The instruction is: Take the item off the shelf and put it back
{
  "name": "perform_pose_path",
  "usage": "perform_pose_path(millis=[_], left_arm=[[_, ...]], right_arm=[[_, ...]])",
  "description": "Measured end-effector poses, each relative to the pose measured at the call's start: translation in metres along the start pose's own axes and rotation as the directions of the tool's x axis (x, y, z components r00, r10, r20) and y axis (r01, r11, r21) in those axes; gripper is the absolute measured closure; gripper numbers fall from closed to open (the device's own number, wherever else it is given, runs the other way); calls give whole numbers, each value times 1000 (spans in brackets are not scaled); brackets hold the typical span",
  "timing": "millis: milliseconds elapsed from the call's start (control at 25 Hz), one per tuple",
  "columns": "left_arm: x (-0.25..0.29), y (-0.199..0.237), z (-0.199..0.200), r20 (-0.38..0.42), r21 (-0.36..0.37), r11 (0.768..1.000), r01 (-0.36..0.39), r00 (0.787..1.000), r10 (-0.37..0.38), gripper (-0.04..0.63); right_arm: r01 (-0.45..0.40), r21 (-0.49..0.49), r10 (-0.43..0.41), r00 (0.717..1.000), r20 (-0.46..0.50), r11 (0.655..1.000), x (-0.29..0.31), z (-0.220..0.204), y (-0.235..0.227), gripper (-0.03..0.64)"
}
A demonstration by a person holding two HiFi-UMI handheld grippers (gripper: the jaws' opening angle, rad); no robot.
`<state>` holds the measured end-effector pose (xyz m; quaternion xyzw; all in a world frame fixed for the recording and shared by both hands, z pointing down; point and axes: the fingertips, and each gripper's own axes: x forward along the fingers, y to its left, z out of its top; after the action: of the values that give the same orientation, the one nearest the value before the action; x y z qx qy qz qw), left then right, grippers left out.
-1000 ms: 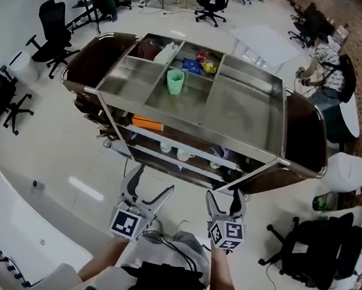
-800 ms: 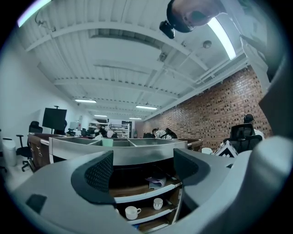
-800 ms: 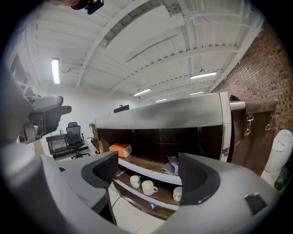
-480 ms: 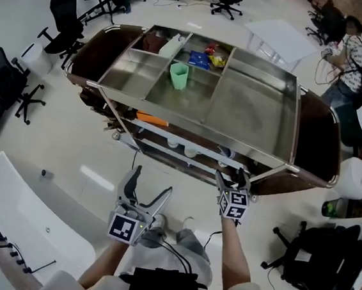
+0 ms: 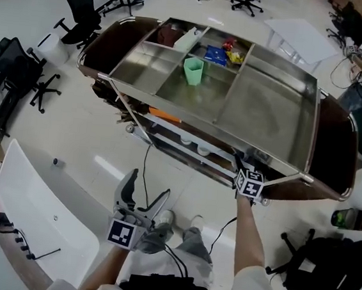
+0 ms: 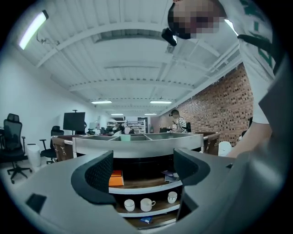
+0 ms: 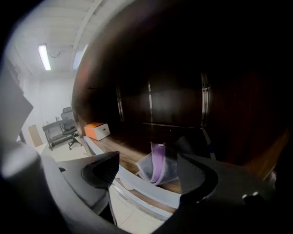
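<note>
A grey and purple folded pouch (image 7: 158, 168) lies on the wooden middle shelf of a steel-topped cart (image 5: 268, 112). My right gripper (image 7: 147, 160) is open, with the pouch just ahead between its jaws, and neither pad presses on it. In the head view the right gripper (image 5: 242, 164) reaches under the cart's front rail at the right. My left gripper (image 5: 147, 186) hangs low in front of the cart, open and empty. In the left gripper view, the left gripper (image 6: 143, 167) faces the shelves from a distance.
An orange box (image 7: 96, 130) sits at the shelf's left end. Three white cups (image 6: 146, 204) stand on the lower shelf. A green cup (image 5: 192, 70) stands in the top tray. A white table (image 5: 38, 216) is at my left, a black bag (image 5: 322, 272) on the floor right.
My right gripper has moved forward from low in front of me to the cart's middle shelf. The left gripper has stayed low. The head view has shifted closer.
</note>
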<state>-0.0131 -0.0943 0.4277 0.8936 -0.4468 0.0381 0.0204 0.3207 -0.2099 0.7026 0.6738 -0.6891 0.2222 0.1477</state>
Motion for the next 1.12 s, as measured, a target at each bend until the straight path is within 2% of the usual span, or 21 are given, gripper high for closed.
perform_pose_path(millis=[80, 320, 560, 760, 920, 1000, 1120], left_arm=[[-3, 3, -2, -10, -6, 1000, -18, 1000, 18, 207], [-6, 8, -9, -34, -3, 999, -53, 998, 53, 207], [-8, 9, -17, -59, -3, 998, -66, 996, 66, 207], [-9, 15, -20, -74, 3, 998, -69, 995, 69, 207], [-9, 19, -16, -55, -4, 998, -69, 996, 69, 207], [-9, 20, -13, -41, -15, 997, -69, 997, 69, 207], [-6, 18, -7, -14, -25, 998, -53, 999, 53, 207]], right_arm=[[8, 11, -8, 1000, -21, 1000, 11, -6, -10, 213], [42, -42, -46, 993, -111, 998, 29, -24, -26, 221], [37, -76, -50, 984, -174, 996, 43, -33, -25, 238], [61, -104, -82, 974, -213, 993, 49, -38, -30, 318], [77, -89, -97, 965, -245, 993, 49, -46, -51, 481], [67, -72, -83, 963, -258, 995, 49, -53, -61, 499], [58, -72, -72, 974, -215, 996, 34, -47, -53, 502]])
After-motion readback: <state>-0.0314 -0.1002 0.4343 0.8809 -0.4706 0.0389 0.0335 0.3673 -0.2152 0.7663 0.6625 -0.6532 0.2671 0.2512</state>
